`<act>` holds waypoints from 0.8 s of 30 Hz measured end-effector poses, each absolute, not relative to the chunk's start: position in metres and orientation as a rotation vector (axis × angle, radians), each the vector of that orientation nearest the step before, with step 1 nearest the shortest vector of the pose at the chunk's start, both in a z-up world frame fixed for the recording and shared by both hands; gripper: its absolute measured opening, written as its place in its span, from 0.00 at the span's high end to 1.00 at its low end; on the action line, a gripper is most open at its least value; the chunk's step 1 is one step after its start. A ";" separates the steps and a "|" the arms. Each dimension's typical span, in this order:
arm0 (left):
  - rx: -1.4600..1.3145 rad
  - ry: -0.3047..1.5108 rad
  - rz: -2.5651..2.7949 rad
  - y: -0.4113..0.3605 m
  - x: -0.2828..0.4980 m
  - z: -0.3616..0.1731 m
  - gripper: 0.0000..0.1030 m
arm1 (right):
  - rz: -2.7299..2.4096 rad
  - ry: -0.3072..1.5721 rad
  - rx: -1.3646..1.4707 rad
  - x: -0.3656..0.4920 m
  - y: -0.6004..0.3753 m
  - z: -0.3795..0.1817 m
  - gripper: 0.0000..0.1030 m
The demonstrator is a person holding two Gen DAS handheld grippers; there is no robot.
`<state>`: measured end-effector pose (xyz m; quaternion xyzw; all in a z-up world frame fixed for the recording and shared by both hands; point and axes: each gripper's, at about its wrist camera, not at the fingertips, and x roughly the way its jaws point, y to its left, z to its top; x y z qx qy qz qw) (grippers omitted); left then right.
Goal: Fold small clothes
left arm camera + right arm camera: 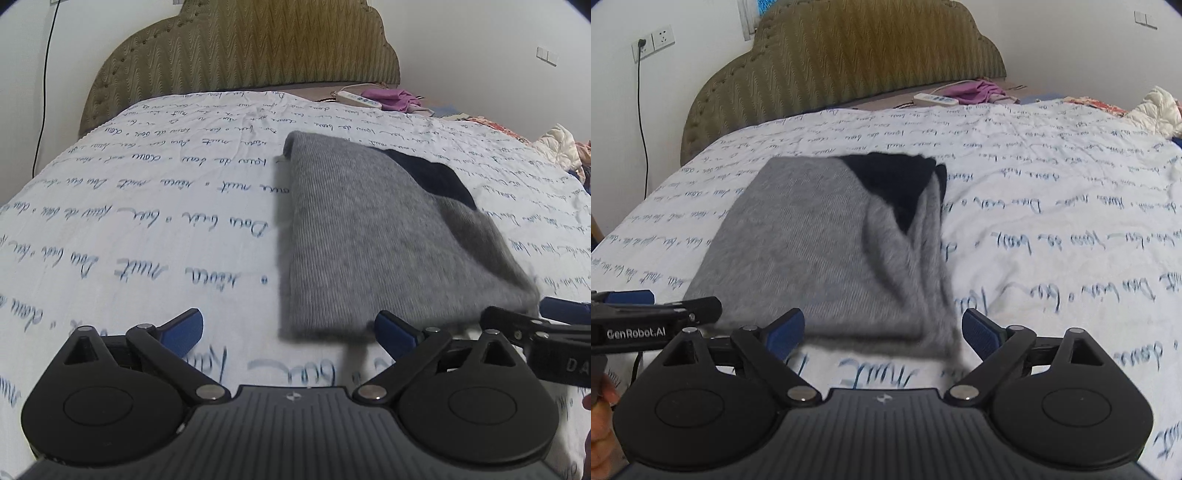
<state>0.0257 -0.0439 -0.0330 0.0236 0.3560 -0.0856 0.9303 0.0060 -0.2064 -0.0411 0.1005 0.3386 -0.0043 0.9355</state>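
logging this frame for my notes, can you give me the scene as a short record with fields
surface: bed sheet with blue handwriting print
garment: grey sweater lying folded on the sheet, dark patch at its far end
left tongs: open, empty, at the sweater's near edge
right tongs: open, empty, at the sweater's near edge
background: headboard, power strip, pink cloth

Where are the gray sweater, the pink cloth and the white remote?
gray sweater [812, 251], right wrist view, middle of its folded top.
pink cloth [979, 90], right wrist view, its bunched middle.
white remote [358, 99], left wrist view, its button face.
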 end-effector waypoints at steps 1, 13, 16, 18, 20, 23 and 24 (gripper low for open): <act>0.055 0.732 -0.176 -0.045 0.022 -0.035 0.01 | -0.010 0.693 0.204 0.003 -0.205 -0.042 0.10; 0.072 0.708 -0.174 -0.042 0.003 -0.049 0.00 | -0.033 0.710 0.179 -0.015 -0.192 -0.057 0.08; 0.094 0.689 -0.168 -0.045 0.001 -0.054 0.00 | -0.053 0.710 0.162 -0.015 -0.190 -0.063 0.00; 0.104 0.677 -0.167 -0.046 -0.001 -0.056 0.00 | -0.065 0.706 0.130 -0.016 -0.187 -0.066 0.00; 0.103 0.670 -0.165 -0.046 -0.002 -0.057 0.00 | -0.071 0.704 0.108 -0.016 -0.184 -0.067 0.00; 0.088 0.666 -0.167 -0.044 -0.002 -0.058 0.00 | -0.077 0.696 0.101 -0.018 -0.182 -0.068 0.00; 0.084 0.665 -0.168 -0.043 -0.001 -0.058 0.00 | -0.077 0.692 0.102 -0.018 -0.182 -0.069 0.00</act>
